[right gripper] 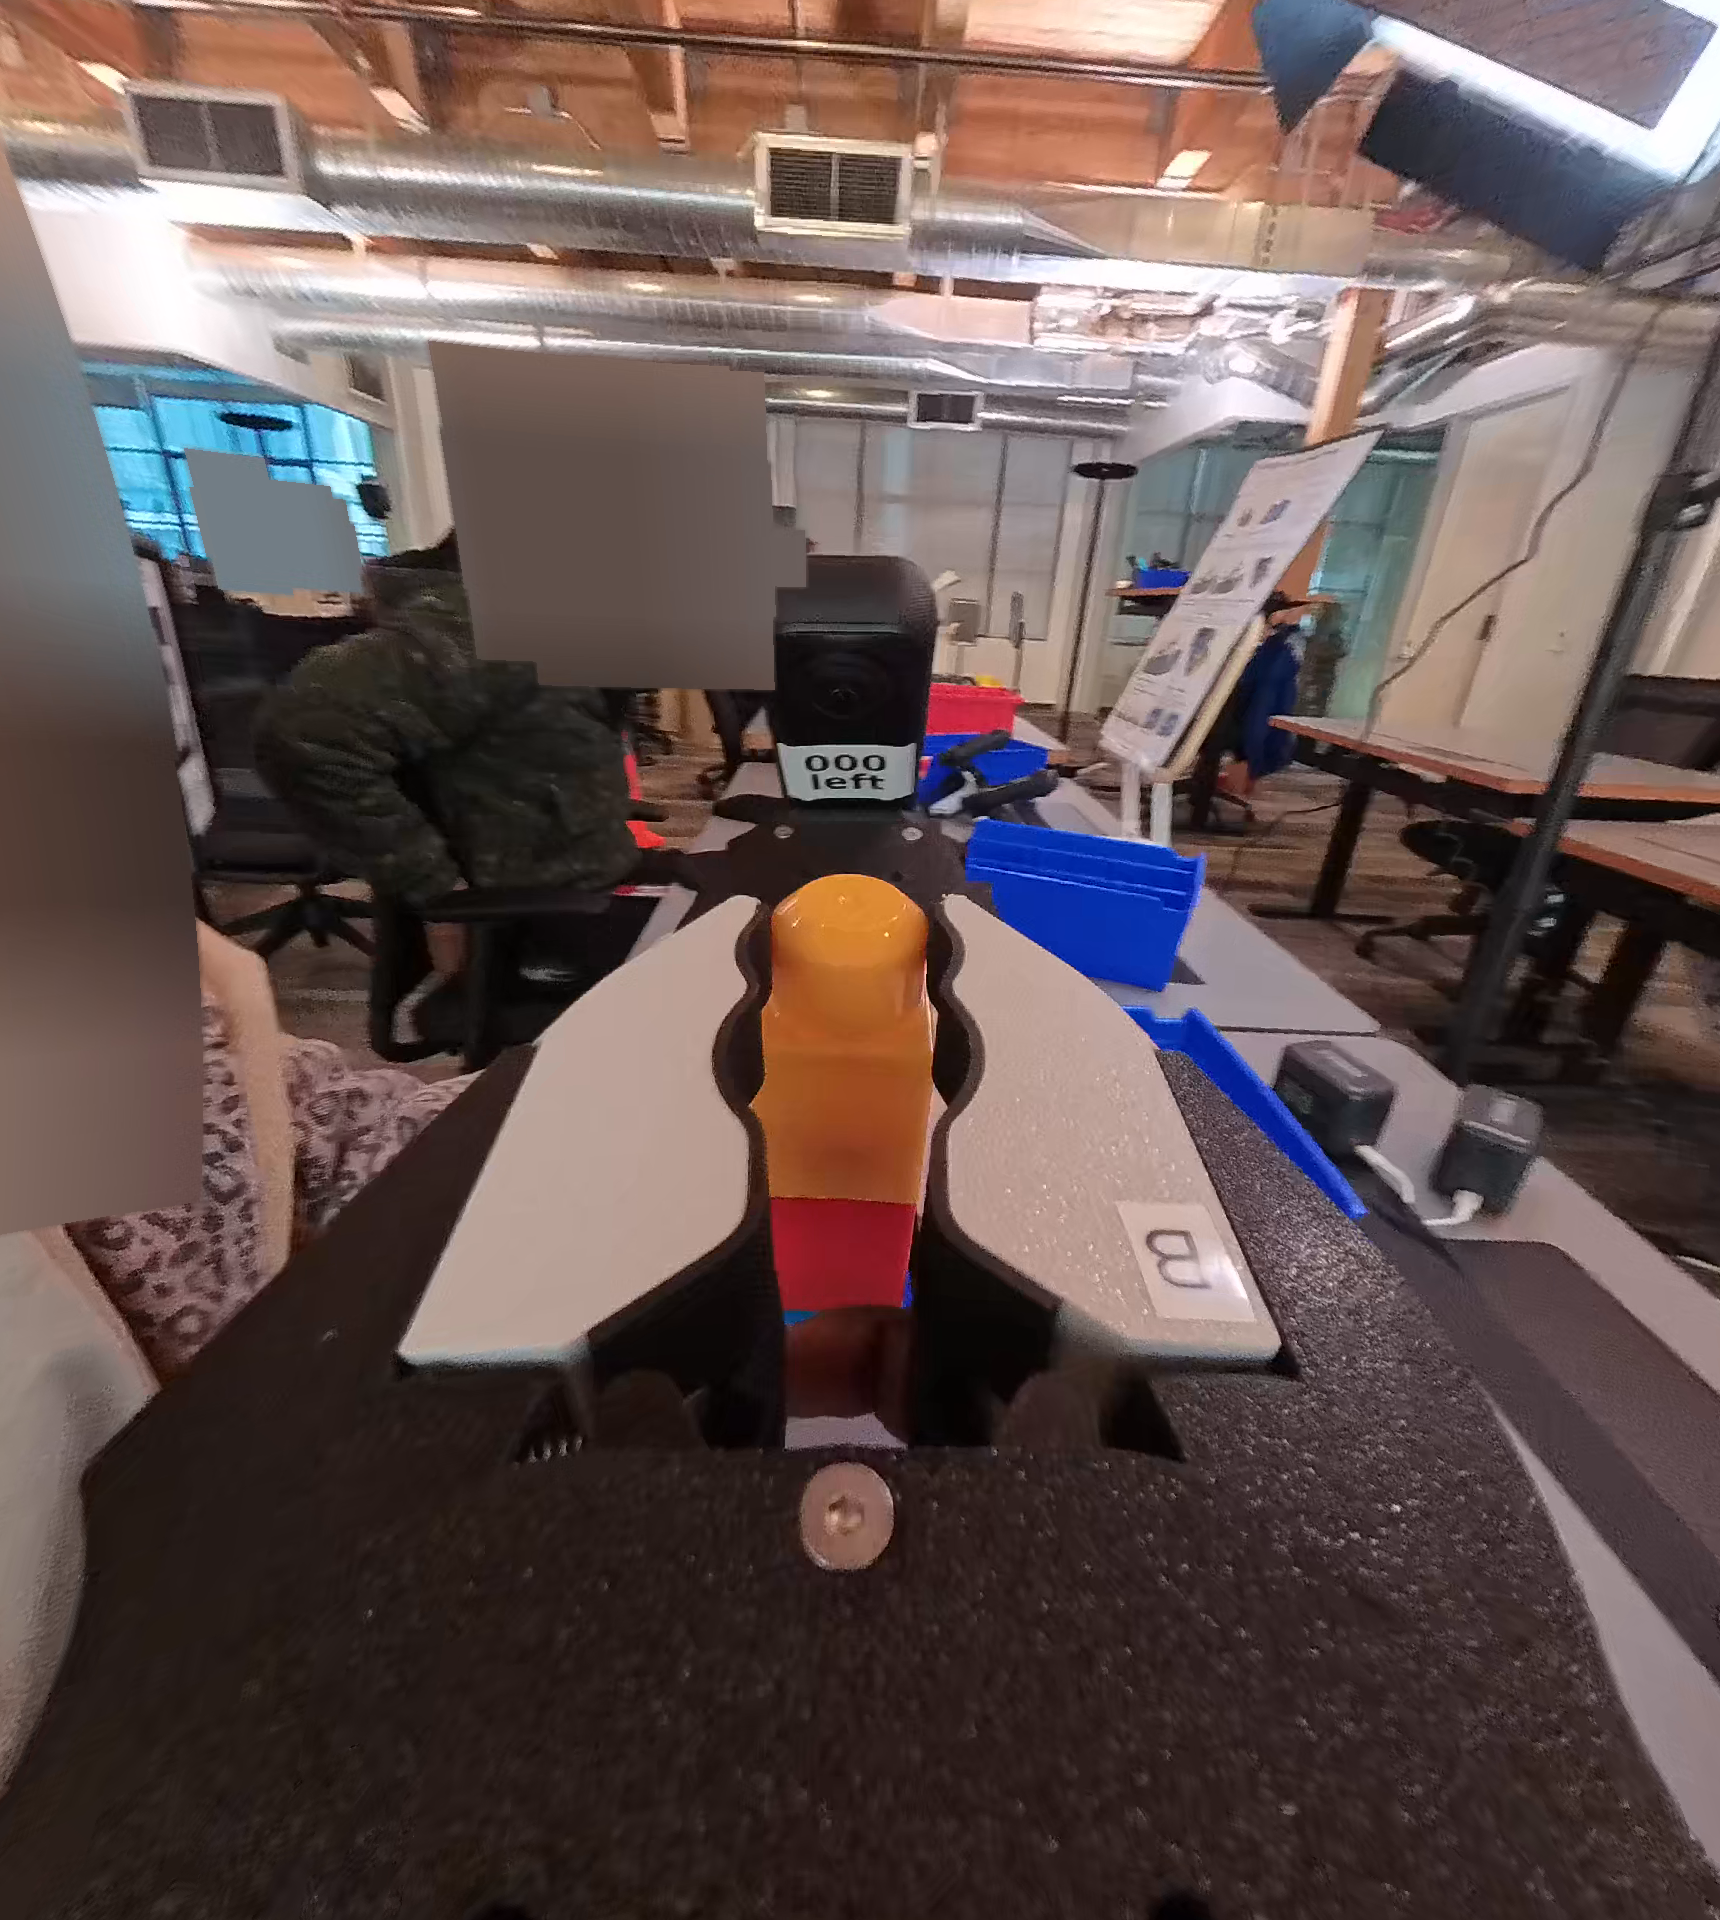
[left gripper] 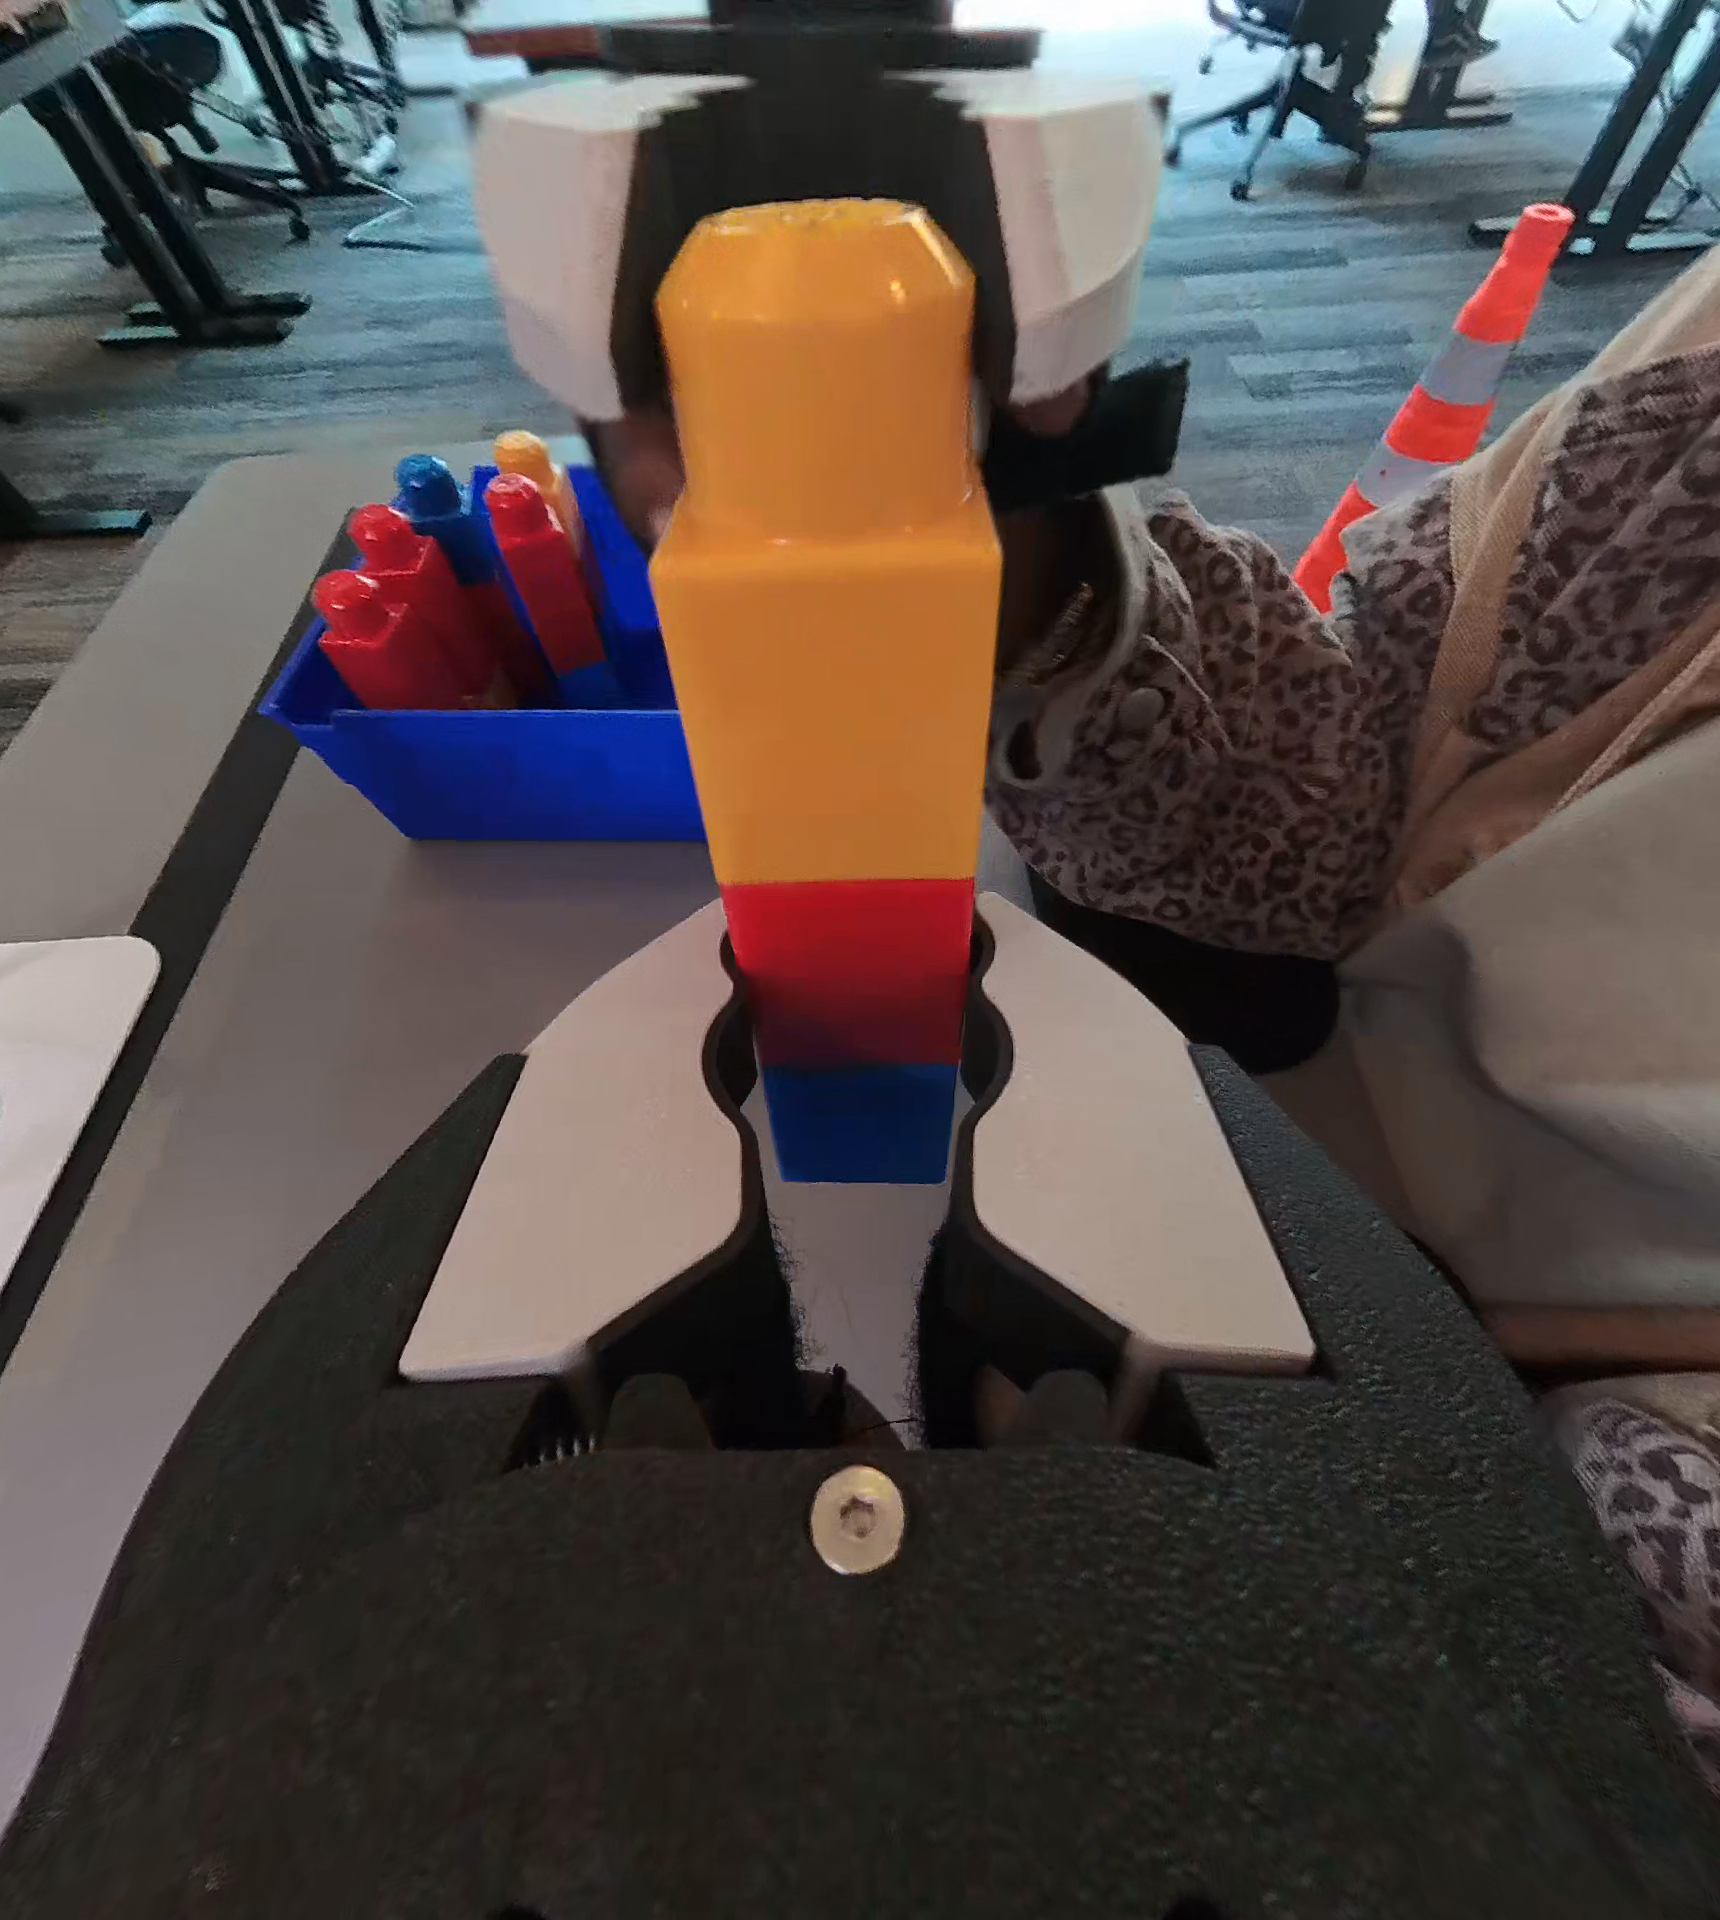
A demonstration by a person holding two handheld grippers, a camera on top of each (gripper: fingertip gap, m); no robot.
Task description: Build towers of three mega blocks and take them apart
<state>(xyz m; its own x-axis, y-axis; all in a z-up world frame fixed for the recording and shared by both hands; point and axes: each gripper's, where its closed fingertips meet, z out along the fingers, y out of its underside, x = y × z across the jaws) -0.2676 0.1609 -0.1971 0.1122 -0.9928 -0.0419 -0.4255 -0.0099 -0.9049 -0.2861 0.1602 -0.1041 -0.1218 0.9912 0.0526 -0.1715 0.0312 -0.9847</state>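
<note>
The blue bin point(left gripper: 482, 769) of spare blocks sits left on the grey table point(left gripper: 336, 1039). The left gripper point(left gripper: 856, 1029) is clamped on the tower's red block point(left gripper: 851, 966) above the blue block point(left gripper: 861, 1127). The right gripper point(right gripper: 843, 1049) is clamped on the yellow block point(right gripper: 843, 1101). The tower looks complete, so taking it apart probably comes next: pull the yellow block straight off.

Left gripper point(left gripper: 851, 1039) and right gripper point(right gripper: 840, 1049): grey curved fingers, textured black bodies, silver screw point(left gripper: 857, 1521); leopard-print sleeve point(left gripper: 1282, 727).
</note>
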